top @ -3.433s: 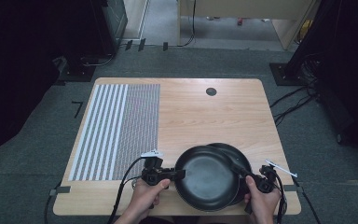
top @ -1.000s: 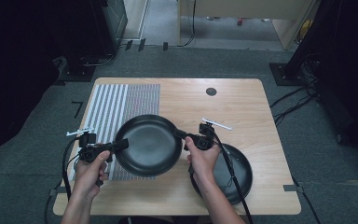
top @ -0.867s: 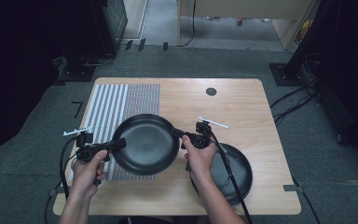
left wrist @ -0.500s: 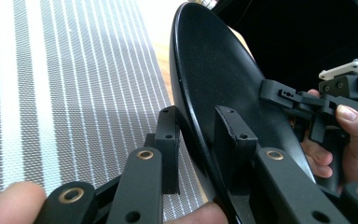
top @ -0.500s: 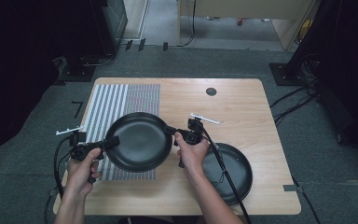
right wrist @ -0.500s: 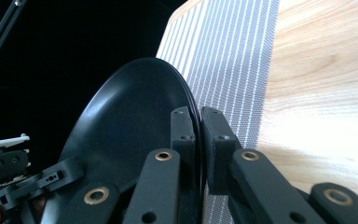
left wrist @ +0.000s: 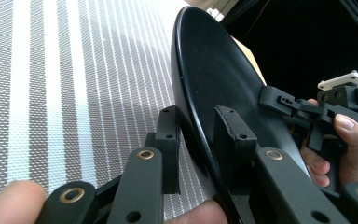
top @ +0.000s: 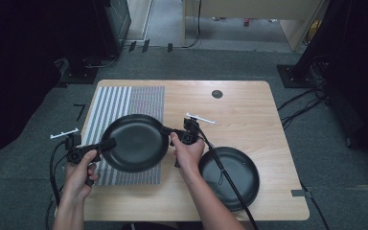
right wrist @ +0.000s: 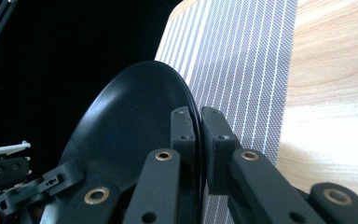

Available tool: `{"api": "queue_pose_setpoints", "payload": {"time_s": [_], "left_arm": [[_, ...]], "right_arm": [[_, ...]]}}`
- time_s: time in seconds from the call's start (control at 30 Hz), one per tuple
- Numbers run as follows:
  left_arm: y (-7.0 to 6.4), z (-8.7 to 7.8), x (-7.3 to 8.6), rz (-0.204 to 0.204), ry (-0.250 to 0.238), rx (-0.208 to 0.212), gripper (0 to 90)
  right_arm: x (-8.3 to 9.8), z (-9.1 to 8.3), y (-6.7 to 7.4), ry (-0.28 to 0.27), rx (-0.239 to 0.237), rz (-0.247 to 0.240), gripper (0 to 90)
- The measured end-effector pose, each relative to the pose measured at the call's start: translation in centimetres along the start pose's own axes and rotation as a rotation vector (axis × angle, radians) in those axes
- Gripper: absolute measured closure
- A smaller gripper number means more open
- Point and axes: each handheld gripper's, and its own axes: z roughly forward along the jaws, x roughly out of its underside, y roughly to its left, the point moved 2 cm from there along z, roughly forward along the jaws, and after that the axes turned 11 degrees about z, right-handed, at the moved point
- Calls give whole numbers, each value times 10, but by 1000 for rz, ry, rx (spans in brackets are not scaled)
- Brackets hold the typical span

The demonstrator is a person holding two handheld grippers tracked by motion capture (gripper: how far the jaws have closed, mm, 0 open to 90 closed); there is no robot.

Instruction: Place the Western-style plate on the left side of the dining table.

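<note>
Nearest the person's edge of the wooden table (top: pixel 249 103), a black plate (top: pixel 230 176) lies flat at the right, with the right gripper's cable trailing across it. A little farther in, the person's left hand (top: pixel 79 175) and right hand (top: pixel 187 153) each hold a gripper. The left gripper (top: pixel 106 143) clamps the left rim of a second black plate (top: pixel 135 142), one jaw on each face of the rim. The right gripper (top: pixel 169 132) pinches the opposite rim, jaws narrowed onto it from both sides. That plate sits between the two grippers over the striped grey-and-white mat (top: pixel 124 103) on the table's left half; whether it touches the mat I cannot tell. Beyond, near the far edge, a small dark round disc (top: pixel 216 94) marks the wood.
</note>
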Motion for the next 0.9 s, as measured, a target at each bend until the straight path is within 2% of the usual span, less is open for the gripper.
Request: {"api": "queue_pose_setpoints", "payload": {"time_s": [0.3, 0.57, 0.67, 0.73, 0.9], "left_arm": [[20, 1, -3, -21, -9, -30, 724], [59, 7, -5, -120, -38, -14, 740], [67, 8, -7, -121, -26, -35, 740], [73, 11, -11, -105, -7, -42, 737], [86, 19, -19, -99, 16, -52, 727]], "right_arm": [[-1, 26, -3, -8, 4, 17, 850], [-5, 57, 0, -20, 34, 1, 856], [-5, 69, -2, -13, 41, 7, 855], [-5, 76, -4, -10, 47, 17, 854], [-8, 89, -6, -30, 74, 20, 852]]}}
